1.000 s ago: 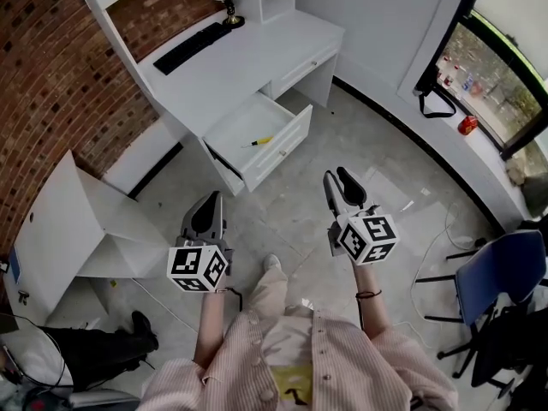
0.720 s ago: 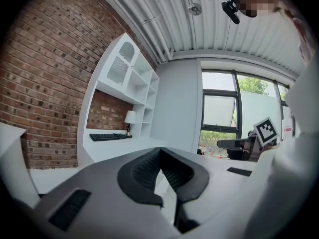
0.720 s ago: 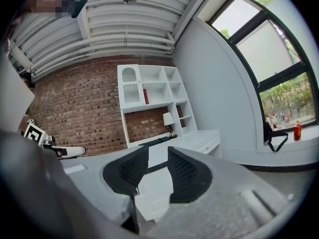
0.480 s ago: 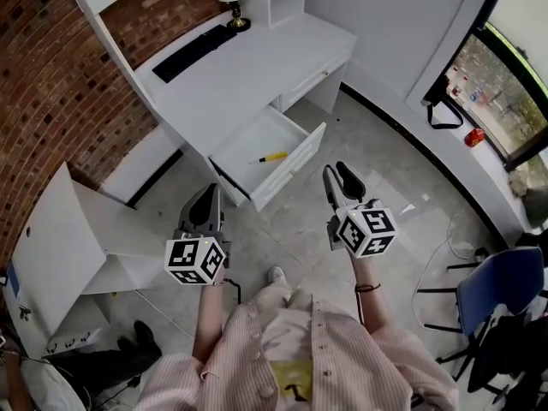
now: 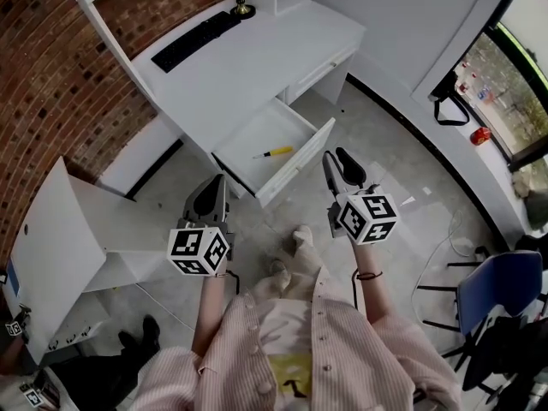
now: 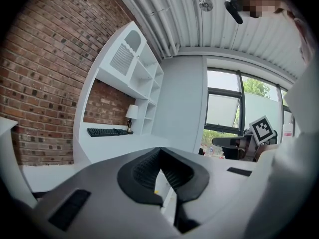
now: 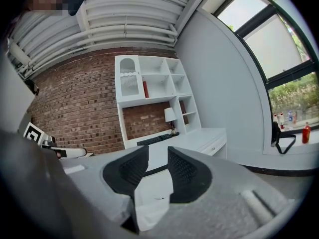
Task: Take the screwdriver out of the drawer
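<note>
A yellow-handled screwdriver (image 5: 276, 152) lies in the open white drawer (image 5: 295, 165) of the white desk (image 5: 248, 67). My left gripper (image 5: 214, 181) hangs over the floor just left of the drawer front, its pads pressed together with nothing between them (image 6: 159, 150). My right gripper (image 5: 336, 156) hovers just right of the drawer's front corner, with a narrow gap between its pads (image 7: 158, 152). Through that gap the right gripper view shows the drawer (image 7: 149, 188) and a thin dark line, the screwdriver (image 7: 159, 198). Neither gripper touches the drawer.
A black keyboard (image 5: 195, 41) and a lamp (image 5: 242, 7) sit on the desk. An opened white cabinet (image 5: 51, 229) stands at the left. A blue chair (image 5: 497, 294) is at the right, a black bag (image 5: 449, 110) and a red can (image 5: 479, 135) by the window. The person's foot (image 5: 301, 236) is below the drawer.
The person has stepped toward the desk, so the drawer and screwdriver lie closer to both grippers. The jaws of both grippers stand as before.
</note>
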A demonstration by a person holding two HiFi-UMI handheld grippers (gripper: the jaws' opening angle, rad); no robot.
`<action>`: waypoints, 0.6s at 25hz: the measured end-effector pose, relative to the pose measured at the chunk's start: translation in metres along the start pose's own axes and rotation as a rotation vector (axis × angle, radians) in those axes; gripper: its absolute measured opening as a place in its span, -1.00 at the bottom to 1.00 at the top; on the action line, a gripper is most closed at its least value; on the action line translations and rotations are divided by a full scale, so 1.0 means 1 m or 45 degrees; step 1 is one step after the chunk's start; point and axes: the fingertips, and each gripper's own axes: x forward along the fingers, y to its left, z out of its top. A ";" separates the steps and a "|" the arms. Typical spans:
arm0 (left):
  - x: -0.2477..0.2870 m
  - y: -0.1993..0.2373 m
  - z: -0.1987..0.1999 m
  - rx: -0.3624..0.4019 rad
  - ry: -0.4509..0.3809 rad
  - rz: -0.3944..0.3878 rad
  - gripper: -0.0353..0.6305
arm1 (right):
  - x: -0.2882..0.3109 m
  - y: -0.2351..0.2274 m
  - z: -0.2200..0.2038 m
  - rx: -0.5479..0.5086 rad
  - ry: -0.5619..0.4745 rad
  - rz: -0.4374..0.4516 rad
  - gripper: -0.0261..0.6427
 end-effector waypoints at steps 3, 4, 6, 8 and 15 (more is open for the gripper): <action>0.007 0.003 -0.008 -0.008 0.009 0.008 -0.90 | 0.011 -0.004 -0.005 -0.003 0.009 0.016 -0.61; 0.009 0.005 -0.010 -0.013 0.013 0.014 -0.90 | 0.015 -0.005 -0.007 -0.004 0.019 0.028 -0.61; 0.015 0.010 -0.012 -0.026 0.024 0.029 -0.90 | 0.027 -0.005 -0.011 -0.010 0.048 0.069 -0.61; 0.023 0.016 -0.016 -0.041 0.038 0.042 -0.90 | 0.042 -0.005 -0.015 -0.024 0.079 0.110 -0.62; 0.061 0.026 -0.038 -0.099 0.125 0.096 -0.90 | 0.093 -0.023 -0.040 -0.087 0.238 0.204 -0.61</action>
